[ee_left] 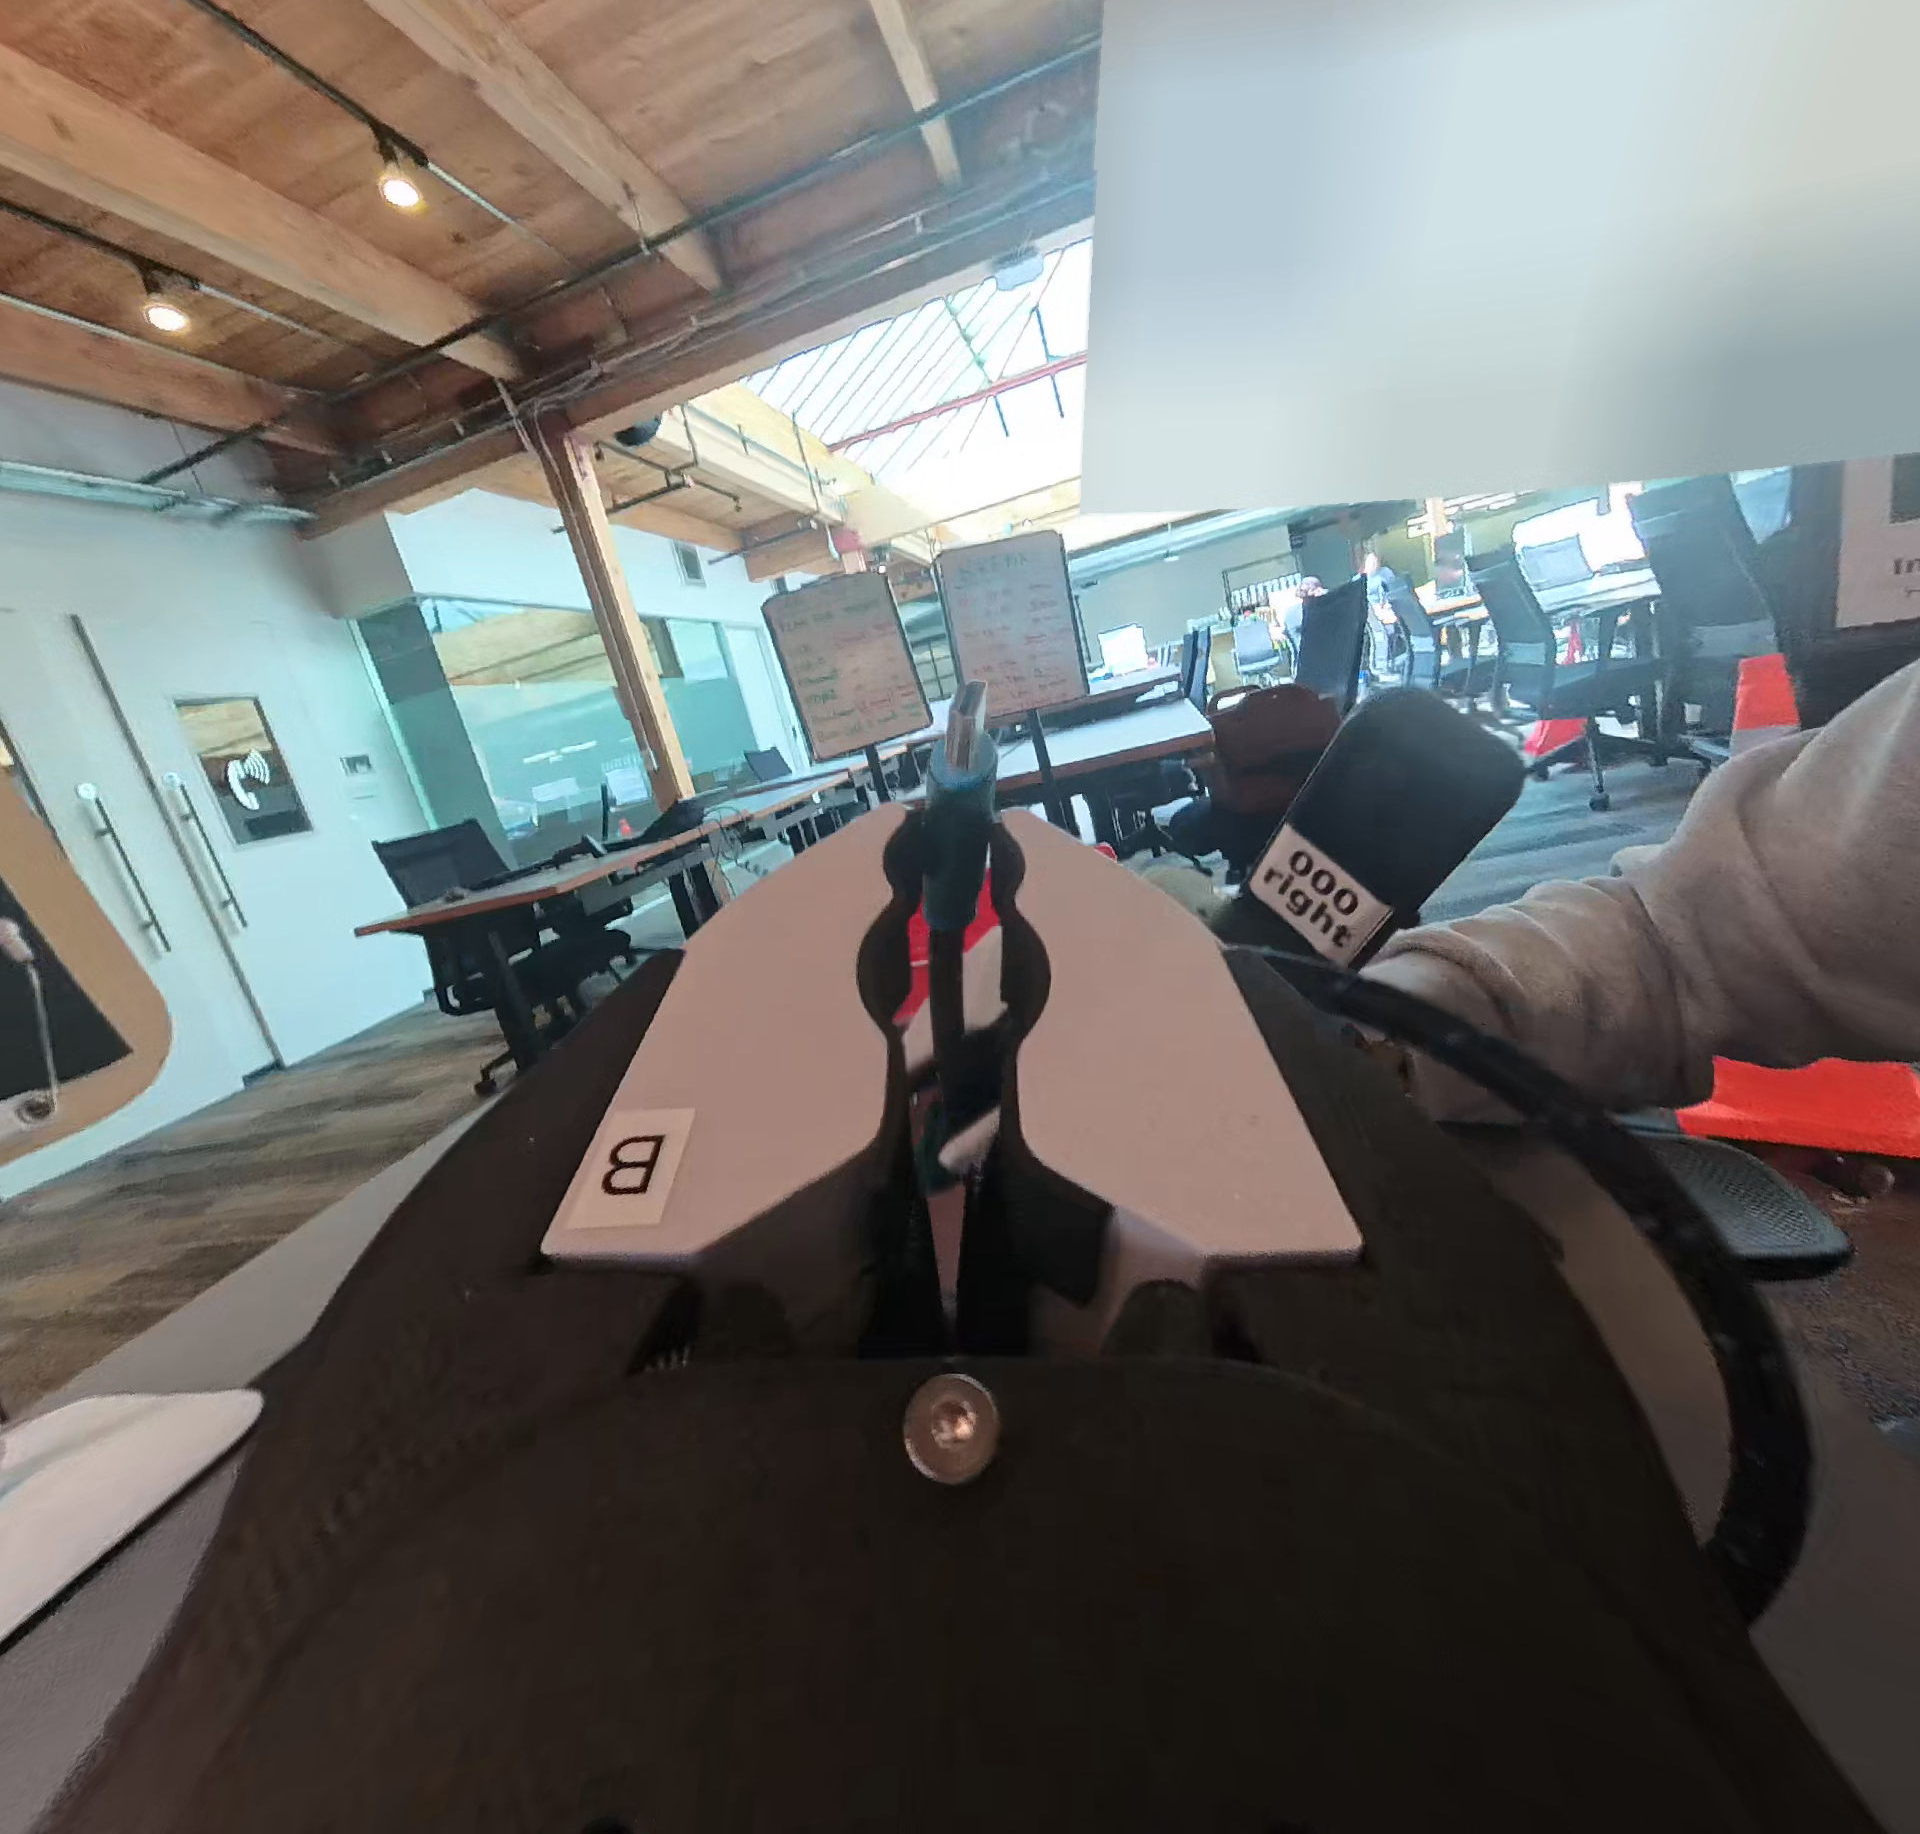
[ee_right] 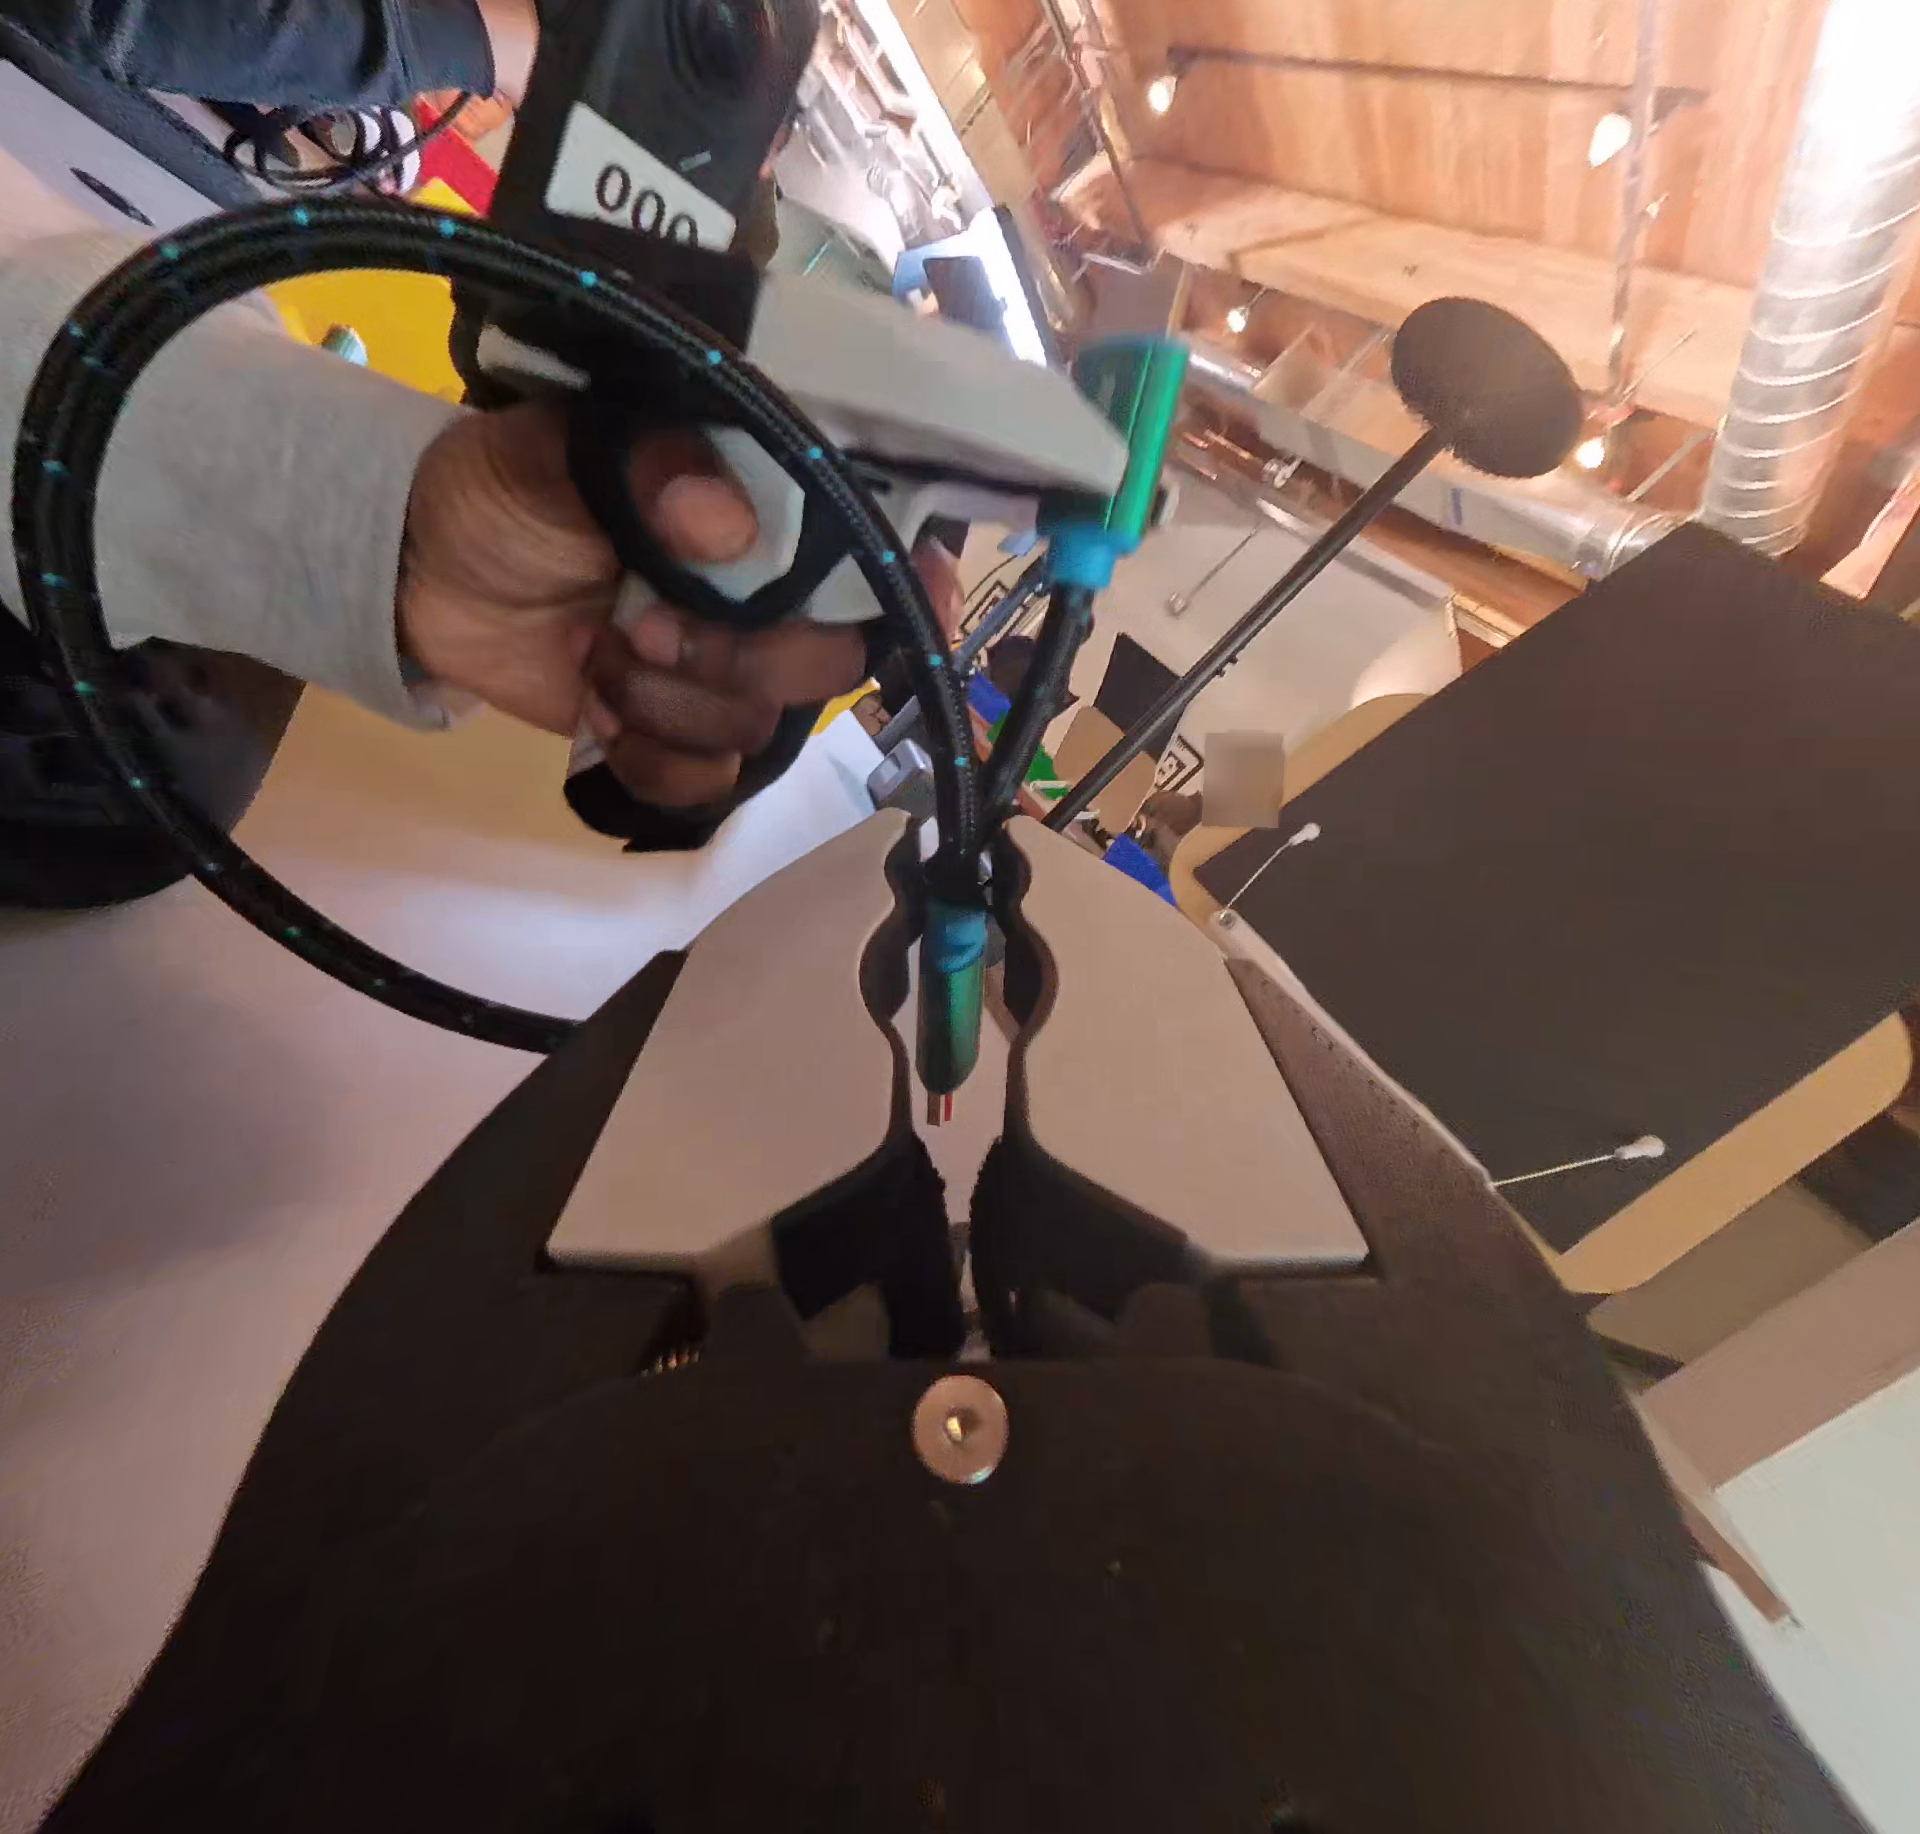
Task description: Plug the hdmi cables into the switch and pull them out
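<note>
1. Left tongs (ee_left: 954,854): nearly closed, pinching an HDMI plug (ee_left: 961,745) w/ blue collar; metal tip sticks out past the tips, pointing up toward the whiteboards (ee_left: 914,641).
2. Right tongs (ee_right: 956,875): nearly closed on a second plug (ee_right: 951,1005), green body, lying back betw. the fingers.
3. Braided black cable (ee_right: 208,330) loops from that plug around the person's hand (ee_right: 540,579).
4. Switch: can't tell where; not visible.
</note>
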Available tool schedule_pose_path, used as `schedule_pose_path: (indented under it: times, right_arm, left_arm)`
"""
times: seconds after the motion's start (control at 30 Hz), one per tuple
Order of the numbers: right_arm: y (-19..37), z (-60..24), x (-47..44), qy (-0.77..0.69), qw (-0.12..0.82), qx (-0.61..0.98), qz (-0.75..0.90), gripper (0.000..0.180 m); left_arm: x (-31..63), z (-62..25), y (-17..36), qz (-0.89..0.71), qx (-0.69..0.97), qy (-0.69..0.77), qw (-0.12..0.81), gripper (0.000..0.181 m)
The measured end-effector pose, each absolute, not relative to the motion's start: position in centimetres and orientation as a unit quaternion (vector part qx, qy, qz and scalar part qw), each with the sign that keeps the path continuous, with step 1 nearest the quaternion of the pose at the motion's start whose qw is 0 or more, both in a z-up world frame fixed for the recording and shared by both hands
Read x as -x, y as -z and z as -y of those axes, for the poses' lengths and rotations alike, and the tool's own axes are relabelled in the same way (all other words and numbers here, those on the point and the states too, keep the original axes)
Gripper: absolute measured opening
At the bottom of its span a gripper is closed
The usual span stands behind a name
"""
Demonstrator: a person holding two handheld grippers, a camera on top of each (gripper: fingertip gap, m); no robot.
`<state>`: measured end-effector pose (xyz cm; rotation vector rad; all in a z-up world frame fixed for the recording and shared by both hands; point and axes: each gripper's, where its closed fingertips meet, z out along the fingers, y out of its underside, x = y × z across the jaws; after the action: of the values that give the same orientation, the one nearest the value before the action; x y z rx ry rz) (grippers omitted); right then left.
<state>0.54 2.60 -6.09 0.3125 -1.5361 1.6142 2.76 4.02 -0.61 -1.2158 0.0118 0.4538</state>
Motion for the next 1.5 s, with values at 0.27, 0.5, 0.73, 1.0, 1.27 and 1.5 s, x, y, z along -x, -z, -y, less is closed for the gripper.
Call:
schedule_pose_path:
  times: [0.27, 0.5, 0.73, 1.0, 1.27, 1.5]
  right_arm:
    - [6.7, -1.9, -0.7, -0.672, 0.336, -0.101, 0.652, 0.011]
    - [7.7, -1.7, -1.0, -0.676, 0.224, -0.079, 0.697, 0.011]
    - [9.2, -2.2, -0.7, -0.641, 0.243, -0.121, 0.718, 0.046]
    - [4.5, -4.3, -1.9, -0.702, 0.267, -0.136, 0.646, 0.042]
    - [3.7, -4.4, -4.5, -0.731, 0.217, -0.177, 0.622, 0.024]
    - [5.7, -3.6, -4.4, -0.692, 0.202, -0.185, 0.668, 0.011]
  left_arm:
    - [-3.2, 0.0, -2.9, -0.002, 0.494, -0.236, 0.837, 0.010]
    - [-2.5, 1.2, -3.4, 0.028, 0.471, -0.237, 0.850, 0.010]
    - [-2.1, -0.6, -1.6, 0.008, 0.529, -0.273, 0.803, 0.010]
    - [-0.6, -0.5, 0.3, -0.005, 0.594, -0.374, 0.712, 0.010]
    - [-2.4, -5.2, 6.7, -0.111, 0.725, -0.334, 0.592, 0.010]
    - [-3.1, -5.7, 7.5, -0.119, 0.738, -0.297, 0.594, 0.011]
